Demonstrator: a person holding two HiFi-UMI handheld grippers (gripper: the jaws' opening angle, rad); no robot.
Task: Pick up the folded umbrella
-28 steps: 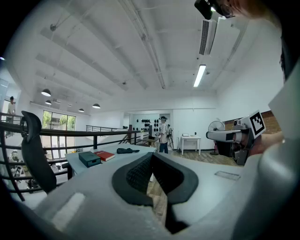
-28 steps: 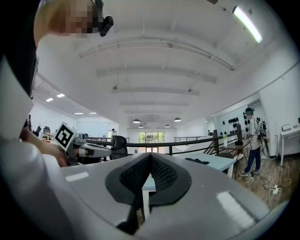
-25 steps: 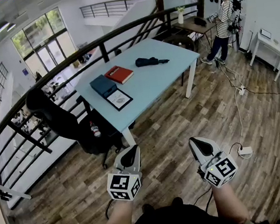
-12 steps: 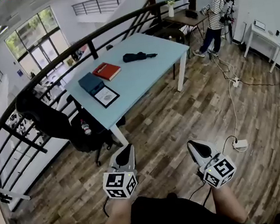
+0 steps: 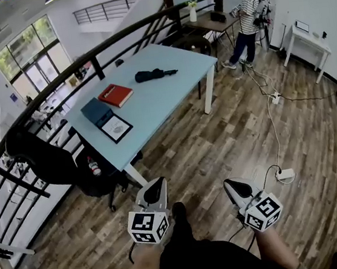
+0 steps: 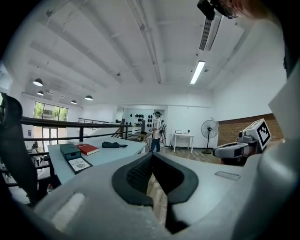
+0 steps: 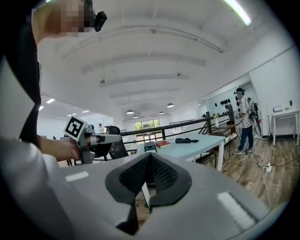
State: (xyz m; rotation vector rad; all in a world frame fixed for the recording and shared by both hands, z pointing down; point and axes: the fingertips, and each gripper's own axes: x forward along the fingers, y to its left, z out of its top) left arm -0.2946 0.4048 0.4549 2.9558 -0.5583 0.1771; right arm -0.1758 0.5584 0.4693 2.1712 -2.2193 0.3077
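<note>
The folded black umbrella [image 5: 152, 74] lies on the far part of the light blue table [image 5: 169, 94], well ahead of both grippers. It shows small in the left gripper view [image 6: 110, 145] and in the right gripper view [image 7: 186, 140]. My left gripper [image 5: 156, 187] [image 6: 151, 157] hovers over the wooden floor short of the table's near corner, shut with nothing between its pads. My right gripper [image 5: 229, 185] [image 7: 150, 155] hangs beside it on the right, also shut and empty. Both point roughly level toward the table.
On the table lie a red book [image 5: 115, 95], a dark blue box [image 5: 96, 111] and a framed sheet [image 5: 116, 128]. A black office chair [image 5: 50, 163] stands left of the table by the black railing [image 5: 96, 63]. A person [image 5: 243, 12] stands at the back right. A power strip [image 5: 285, 174] and cable lie on the floor.
Both grippers have sunk a little in the head view and stay shut. The table and umbrella have slid leftwards in the picture as the view shifted.
</note>
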